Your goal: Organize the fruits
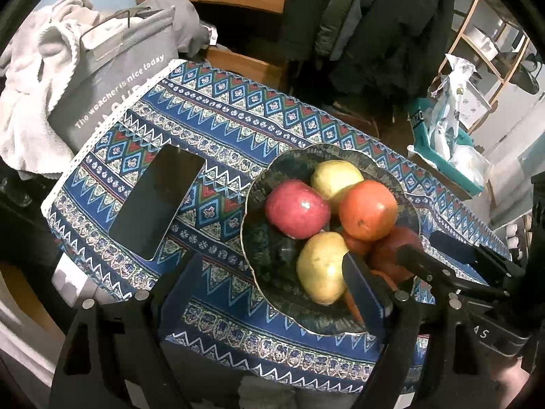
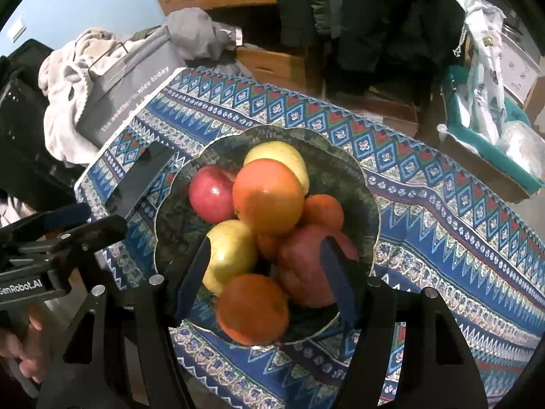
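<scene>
A dark green scalloped bowl (image 1: pixel 265 259) (image 2: pixel 354 177) on the patterned tablecloth holds several fruits: a red apple (image 1: pixel 297 209) (image 2: pixel 211 194), two yellow apples (image 1: pixel 320 272) (image 2: pixel 231 252), a large orange (image 1: pixel 368 209) (image 2: pixel 269 196), a second red apple (image 2: pixel 303 269) and smaller oranges (image 2: pixel 252 308). My left gripper (image 1: pixel 269 279) is open and empty over the bowl's near left side. My right gripper (image 2: pixel 265 266) is open, its jaws standing over the fruit pile around the near orange and the second red apple, gripping nothing. It also shows in the left wrist view (image 1: pixel 439 252).
A black phone (image 1: pixel 158 204) lies on the tablecloth (image 1: pixel 211 119) left of the bowl. A grey bag with towels (image 1: pixel 112 68) stands beyond the table's left corner. A teal box with plastic bags (image 1: pixel 449 143) stands at the right. Dark coats hang behind.
</scene>
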Demonstrator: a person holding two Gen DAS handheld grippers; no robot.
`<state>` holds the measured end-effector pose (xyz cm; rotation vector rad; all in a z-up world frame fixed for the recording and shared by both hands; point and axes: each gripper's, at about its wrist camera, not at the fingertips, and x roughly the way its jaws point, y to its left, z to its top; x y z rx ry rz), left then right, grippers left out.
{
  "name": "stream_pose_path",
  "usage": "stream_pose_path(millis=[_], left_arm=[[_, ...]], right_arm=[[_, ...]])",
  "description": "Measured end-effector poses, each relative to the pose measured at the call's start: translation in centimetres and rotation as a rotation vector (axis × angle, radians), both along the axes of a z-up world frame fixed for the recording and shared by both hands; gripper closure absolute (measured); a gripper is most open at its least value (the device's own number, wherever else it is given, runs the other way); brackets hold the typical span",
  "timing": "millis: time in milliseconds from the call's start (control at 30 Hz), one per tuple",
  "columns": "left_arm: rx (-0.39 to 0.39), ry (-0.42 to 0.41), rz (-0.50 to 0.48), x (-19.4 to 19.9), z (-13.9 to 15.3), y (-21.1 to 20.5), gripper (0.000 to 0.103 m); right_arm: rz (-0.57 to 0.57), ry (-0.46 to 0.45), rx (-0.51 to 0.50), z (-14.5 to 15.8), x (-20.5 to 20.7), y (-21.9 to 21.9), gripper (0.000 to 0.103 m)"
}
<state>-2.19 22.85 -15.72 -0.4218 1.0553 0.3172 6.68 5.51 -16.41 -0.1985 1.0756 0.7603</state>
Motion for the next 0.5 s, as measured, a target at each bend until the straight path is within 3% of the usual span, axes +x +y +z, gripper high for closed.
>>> stream_pose_path(millis=[200,500], left_arm=[[0.005,-0.035,-0.018,-0.1,1.4,-1.0,0.018],[0.025,-0.122,-0.079,-0.2,5.3,-3.7,0.018]], right_arm=[[-0.017,-0.037,0.011,1.4,-0.4,-0.9,0.035],[-0.089,-0.186,0.022,6.4,-1.3,-3.9,0.029]])
